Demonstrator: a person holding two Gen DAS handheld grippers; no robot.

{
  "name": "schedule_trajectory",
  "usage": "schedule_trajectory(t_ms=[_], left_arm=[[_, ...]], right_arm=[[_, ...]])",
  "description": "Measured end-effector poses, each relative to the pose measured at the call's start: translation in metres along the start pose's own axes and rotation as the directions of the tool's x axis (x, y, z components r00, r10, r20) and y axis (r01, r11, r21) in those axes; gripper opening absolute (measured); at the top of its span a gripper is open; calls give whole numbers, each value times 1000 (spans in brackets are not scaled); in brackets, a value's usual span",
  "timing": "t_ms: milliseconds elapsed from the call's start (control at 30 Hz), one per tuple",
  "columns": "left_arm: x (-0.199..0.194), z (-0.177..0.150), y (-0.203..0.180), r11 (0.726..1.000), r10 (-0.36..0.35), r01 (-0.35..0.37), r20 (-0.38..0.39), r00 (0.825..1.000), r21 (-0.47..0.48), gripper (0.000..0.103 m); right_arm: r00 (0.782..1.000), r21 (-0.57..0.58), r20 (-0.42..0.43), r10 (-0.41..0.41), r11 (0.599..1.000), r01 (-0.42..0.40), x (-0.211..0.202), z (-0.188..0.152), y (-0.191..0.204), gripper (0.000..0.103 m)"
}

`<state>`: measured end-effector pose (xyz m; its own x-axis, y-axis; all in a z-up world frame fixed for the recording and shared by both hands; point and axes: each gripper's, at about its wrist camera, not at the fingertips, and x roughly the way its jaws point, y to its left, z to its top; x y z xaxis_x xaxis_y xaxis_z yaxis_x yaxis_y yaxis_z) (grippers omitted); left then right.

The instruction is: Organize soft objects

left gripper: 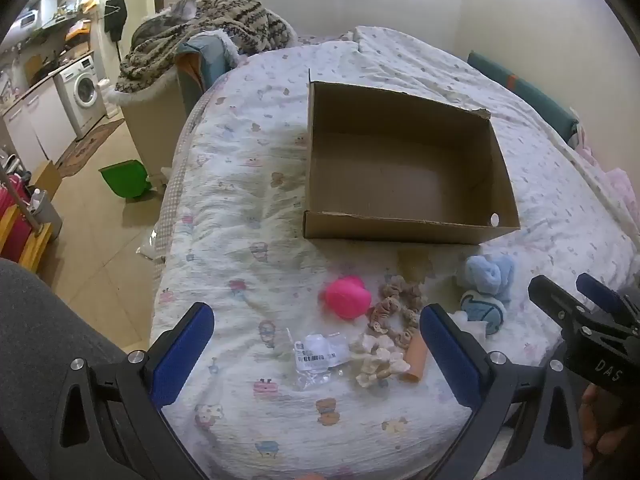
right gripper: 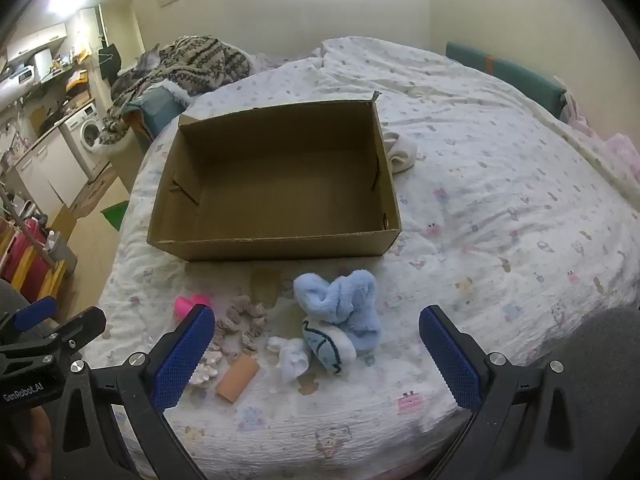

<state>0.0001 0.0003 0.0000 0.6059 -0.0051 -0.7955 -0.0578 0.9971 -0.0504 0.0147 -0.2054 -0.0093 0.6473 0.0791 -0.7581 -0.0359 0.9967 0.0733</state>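
Observation:
An empty open cardboard box (left gripper: 404, 228) (right gripper: 276, 246) sits on the bed. In front of it lie a pink soft ball (left gripper: 347, 297) (right gripper: 188, 305), brown scrunchies (left gripper: 400, 308) (right gripper: 244, 320), a cream scrunchie (left gripper: 380, 360) (right gripper: 206, 370), an orange roll (left gripper: 416, 356) (right gripper: 238, 376), a fluffy blue sock bundle (left gripper: 488, 276) (right gripper: 340, 300) and a white-blue sock (left gripper: 482, 312) (right gripper: 326, 346). My left gripper (left gripper: 316, 344) is open above the near items. My right gripper (right gripper: 316, 344) is open above the socks and also shows in the left wrist view (left gripper: 568, 292).
A clear plastic bag with a barcode label (left gripper: 318, 354) lies by the scrunchies. A white cloth (right gripper: 402, 148) lies right of the box. The patterned bedspread (right gripper: 500, 200) drops off at the left to the floor. A cat on a knitted blanket (left gripper: 200, 28) lies beyond.

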Motion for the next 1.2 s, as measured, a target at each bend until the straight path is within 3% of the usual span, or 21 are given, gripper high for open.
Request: schedule_trajectory(t_ms=[1200], left_arm=[[0, -3, -2, 1000, 3, -3, 5, 1000, 9, 103]], right_arm=[[1000, -7, -4, -5, 1000, 5, 1, -1, 3, 103]])
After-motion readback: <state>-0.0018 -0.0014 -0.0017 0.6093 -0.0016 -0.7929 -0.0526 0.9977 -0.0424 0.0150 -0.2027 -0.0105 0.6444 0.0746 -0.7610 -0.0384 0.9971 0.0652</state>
